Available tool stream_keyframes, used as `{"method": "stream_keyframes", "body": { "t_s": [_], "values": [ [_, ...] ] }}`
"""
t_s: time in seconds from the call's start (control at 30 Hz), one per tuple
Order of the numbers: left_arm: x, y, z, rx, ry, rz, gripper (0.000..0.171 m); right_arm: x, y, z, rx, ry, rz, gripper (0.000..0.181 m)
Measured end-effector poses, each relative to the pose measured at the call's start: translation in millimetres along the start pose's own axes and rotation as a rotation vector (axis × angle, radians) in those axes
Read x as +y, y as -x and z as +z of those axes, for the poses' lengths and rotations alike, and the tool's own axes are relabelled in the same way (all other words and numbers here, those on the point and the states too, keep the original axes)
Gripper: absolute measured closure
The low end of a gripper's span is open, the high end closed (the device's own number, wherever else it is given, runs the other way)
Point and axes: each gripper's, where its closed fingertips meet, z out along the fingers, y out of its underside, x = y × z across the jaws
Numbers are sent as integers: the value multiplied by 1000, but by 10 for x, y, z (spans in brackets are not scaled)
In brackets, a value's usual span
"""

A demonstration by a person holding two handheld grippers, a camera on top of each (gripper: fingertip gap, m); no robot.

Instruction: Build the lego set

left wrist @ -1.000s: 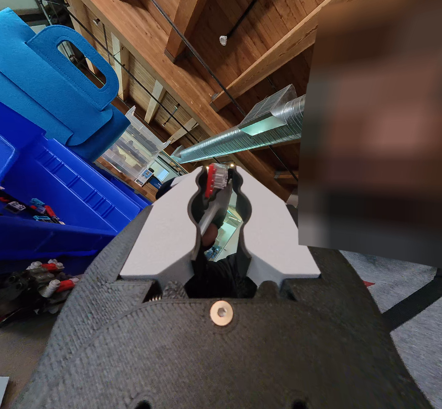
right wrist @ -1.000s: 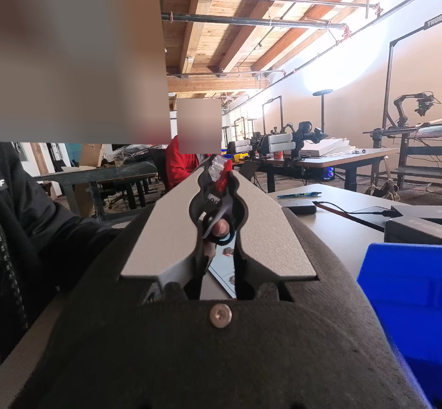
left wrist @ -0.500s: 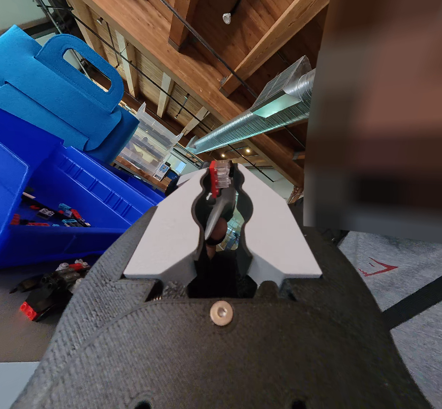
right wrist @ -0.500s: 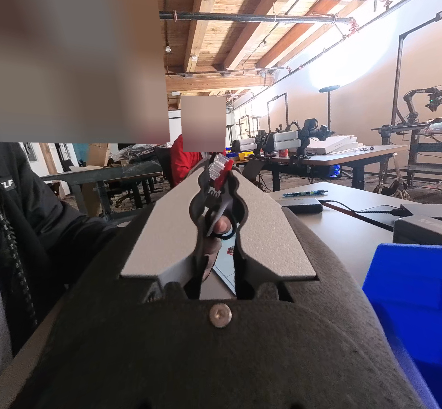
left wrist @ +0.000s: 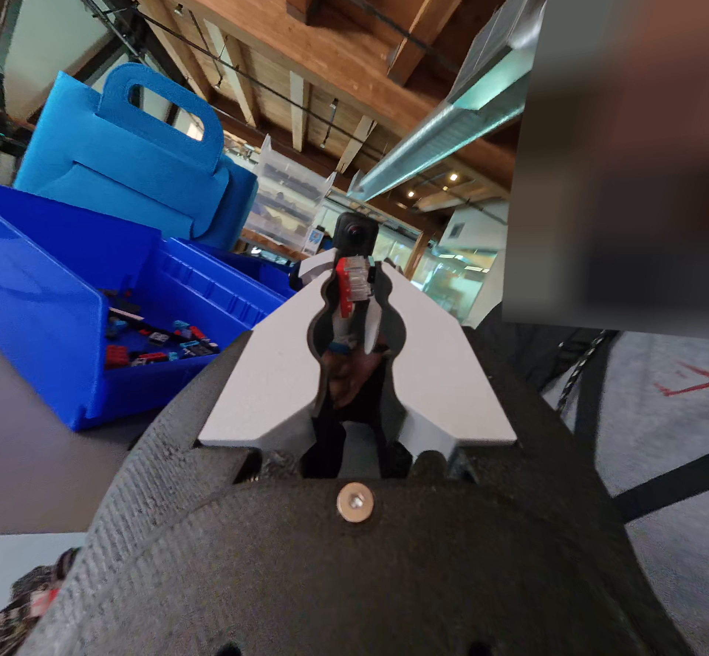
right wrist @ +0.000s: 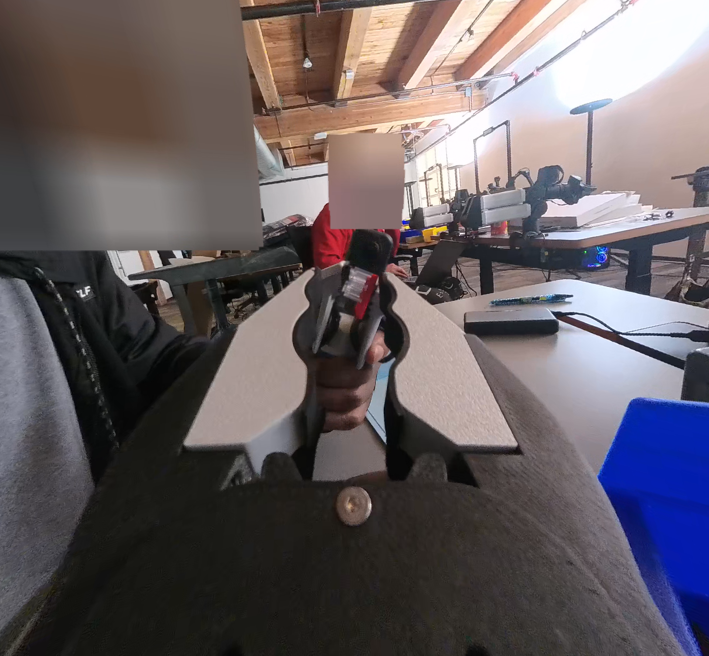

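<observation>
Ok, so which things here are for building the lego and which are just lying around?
For the job:
- red and clear lego piece, pinched by the left tongs and the right tongs
- loose bricks in the blue bin

Just lying about:
- blue felt bag
- black power bank
- pen

Both hand-held grippers point(left wrist: 355, 284) point(right wrist: 358, 288) closed, facing tip-to-tip

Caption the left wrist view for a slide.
Left claw shut on a red-and-clear lego piece, facing the right claw, beside a blue bin of bricks.
</observation>
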Motion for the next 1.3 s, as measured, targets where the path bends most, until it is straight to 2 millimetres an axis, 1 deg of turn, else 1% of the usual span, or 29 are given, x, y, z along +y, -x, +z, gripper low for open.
{"method": "stream_keyframes", "body": {
  "t_s": [0.13,0.23,0.43,0.7,0.93,1.13,1.3],
  "values": [
    [31,-23,8,-26,53,101,153,20,-8,1,5,27,-7,152],
    [49,-40,11,-32,78,149,153,8,2,-8,-3,23,-6,159],
    [65,-67,15,-28,97,183,153,14,29,-13,-22,27,-11,162],
    [81,-75,13,-23,113,171,153,30,35,-22,-29,34,-27,162],
    [98,-73,15,-19,122,152,153,43,29,-31,-41,29,-4,162],
    [101,-67,16,-7,119,100,152,51,17,-34,-35,34,-7,161],
    [101,-74,17,26,103,19,151,60,15,-34,-32,38,-15,161]
  ]
}}
